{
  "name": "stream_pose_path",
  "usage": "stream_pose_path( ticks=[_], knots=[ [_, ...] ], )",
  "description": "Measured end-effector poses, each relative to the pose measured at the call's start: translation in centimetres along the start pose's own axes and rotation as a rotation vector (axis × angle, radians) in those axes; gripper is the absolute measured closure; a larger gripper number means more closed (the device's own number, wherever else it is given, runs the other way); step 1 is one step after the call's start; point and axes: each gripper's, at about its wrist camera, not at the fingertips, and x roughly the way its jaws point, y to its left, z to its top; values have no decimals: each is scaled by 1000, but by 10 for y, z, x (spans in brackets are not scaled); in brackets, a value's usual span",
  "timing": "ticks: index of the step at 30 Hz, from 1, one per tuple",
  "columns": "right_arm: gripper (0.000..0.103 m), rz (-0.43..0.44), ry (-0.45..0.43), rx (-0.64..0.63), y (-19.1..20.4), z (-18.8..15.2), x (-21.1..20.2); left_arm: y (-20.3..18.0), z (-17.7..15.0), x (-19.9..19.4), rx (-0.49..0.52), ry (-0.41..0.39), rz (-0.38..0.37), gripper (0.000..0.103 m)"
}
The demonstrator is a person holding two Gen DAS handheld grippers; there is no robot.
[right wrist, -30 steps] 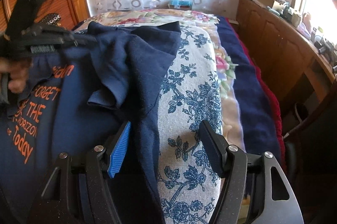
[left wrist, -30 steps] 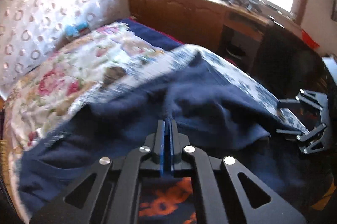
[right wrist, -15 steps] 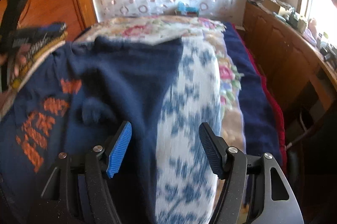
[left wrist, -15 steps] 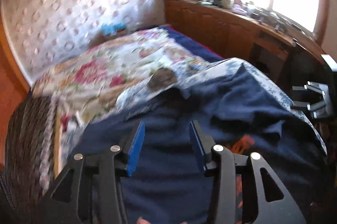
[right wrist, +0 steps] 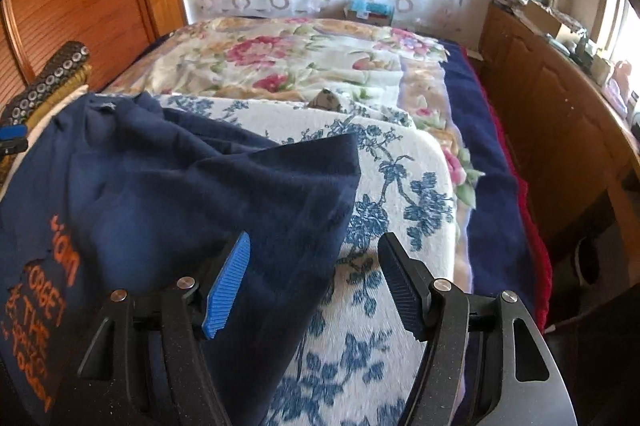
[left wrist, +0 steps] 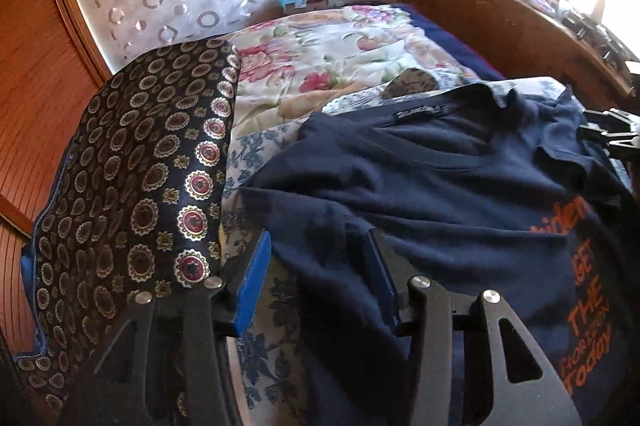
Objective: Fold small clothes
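Standing apart over the cloth, the jaws of the left gripper (left wrist: 320, 274) hold nothing; they have just been opening, and the navy T-shirt (left wrist: 420, 193) lies under and between them without being pressed. The left blue pad (left wrist: 252, 286) sits above the blue-flowered white cover (right wrist: 384, 209), just beside a patterned dark cloth (left wrist: 140, 185) draped at the left. The right gripper (right wrist: 314, 282) is released too, jaws wider, gripping nothing: its left pad (right wrist: 226, 286) hangs over the shirt's sleeve, its right pad over the bare cover.

The T-shirt lies face up on the cover, collar toward the far end, orange lettering (left wrist: 588, 290) toward the near right. In the right wrist view a sleeve edge runs diagonally between the jaws, ending in a corner on the cover. Right of that edge the cover is bare out to its rounded corner. Beyond it lie the floral bedspread (right wrist: 288, 57) and a navy blanket (right wrist: 492, 193), with a wooden cabinet (right wrist: 560, 113) near the bed's right side.
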Motion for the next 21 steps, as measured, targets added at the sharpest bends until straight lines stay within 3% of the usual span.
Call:
stream_pose_path(
  ticks=[7,14,16,18,21],
  knots=[
    [34,1,-22,-5,-2,1,3,-3,0,32,-3,61,24,55],
    [33,2,-22,-5,-2,1,2,-5,1,37,-22,46,-22,55],
    [33,1,-22,-5,-2,1,2,-6,-2,35,-8,35,-45,68],
    [33,0,-21,-6,-2,1,2,-9,-2,35,0,23,-56,89],
    [33,1,-21,-5,-2,1,2,-7,-1,30,6,-2,-66,98]
  ],
)
